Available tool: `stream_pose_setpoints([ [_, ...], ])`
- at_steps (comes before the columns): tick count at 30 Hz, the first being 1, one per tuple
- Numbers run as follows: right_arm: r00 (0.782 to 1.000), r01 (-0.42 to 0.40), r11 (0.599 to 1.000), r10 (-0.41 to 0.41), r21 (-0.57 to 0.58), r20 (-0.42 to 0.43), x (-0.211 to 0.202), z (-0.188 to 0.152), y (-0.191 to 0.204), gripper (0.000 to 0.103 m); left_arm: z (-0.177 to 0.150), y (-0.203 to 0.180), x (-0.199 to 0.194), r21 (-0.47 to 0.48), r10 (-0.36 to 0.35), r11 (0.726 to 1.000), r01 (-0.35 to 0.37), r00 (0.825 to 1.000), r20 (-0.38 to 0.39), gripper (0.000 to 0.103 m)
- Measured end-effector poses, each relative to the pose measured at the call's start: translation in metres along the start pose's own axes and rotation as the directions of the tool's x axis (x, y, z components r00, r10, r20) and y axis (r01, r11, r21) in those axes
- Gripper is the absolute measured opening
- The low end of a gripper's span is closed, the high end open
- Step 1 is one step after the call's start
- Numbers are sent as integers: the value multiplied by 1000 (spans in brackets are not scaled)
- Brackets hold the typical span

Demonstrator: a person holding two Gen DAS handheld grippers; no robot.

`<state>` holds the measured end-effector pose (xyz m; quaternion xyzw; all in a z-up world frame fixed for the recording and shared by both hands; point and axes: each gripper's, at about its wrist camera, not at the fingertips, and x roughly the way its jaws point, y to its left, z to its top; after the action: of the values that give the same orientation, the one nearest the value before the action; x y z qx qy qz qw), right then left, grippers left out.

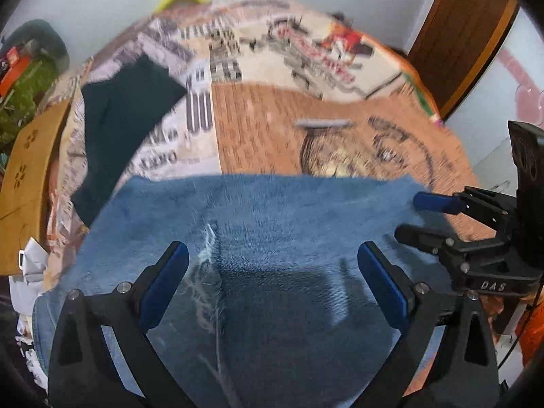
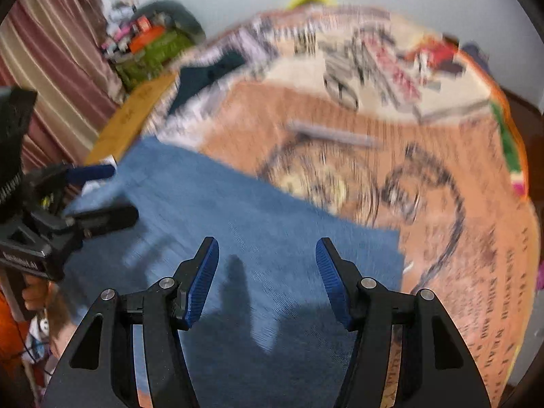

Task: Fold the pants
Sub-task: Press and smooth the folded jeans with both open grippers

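Observation:
Blue denim pants [image 1: 289, 224] lie flat on a bed with a printed cover, their far edge straight and a frayed tear [image 1: 208, 255] near the left finger. My left gripper [image 1: 272, 251] hovers over them, open, with nothing between its blue pads. In the right wrist view the same pants [image 2: 238, 224] run from the left down to a corner at the right. My right gripper [image 2: 267, 243] is open above them and holds nothing. Each gripper also shows in the other's view: the right gripper [image 1: 413, 217] at the pants' right edge, the left gripper [image 2: 119, 193] at their left edge.
The orange and cream bed cover [image 1: 272, 129] stretches beyond the pants. A dark garment [image 1: 119, 119] lies at the far left of the bed. A wooden board [image 1: 30, 170] borders the left side, a brown door [image 1: 469, 34] stands at the right, and a striped curtain [image 2: 51, 51] hangs at the left.

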<state>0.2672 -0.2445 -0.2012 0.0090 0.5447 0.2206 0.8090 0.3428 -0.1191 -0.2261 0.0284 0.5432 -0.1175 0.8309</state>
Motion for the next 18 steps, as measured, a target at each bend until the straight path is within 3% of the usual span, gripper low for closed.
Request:
stream_pose_setpoints([
  [4,1000,-9,1000,9,-23,-3,1,-17,-2,58,-13,3,27,17,29,999,-28,996,-84,101],
  [9,1000,-20,1000,20,-12,9,-13,-39,-4,58,-27,2,16,58,63,997,-60,997,-40,102],
  [18,999,-21,999,19,38,46,-33,-77,-9,59,-58,14,-10,11,85,996,-85,996,39,102],
])
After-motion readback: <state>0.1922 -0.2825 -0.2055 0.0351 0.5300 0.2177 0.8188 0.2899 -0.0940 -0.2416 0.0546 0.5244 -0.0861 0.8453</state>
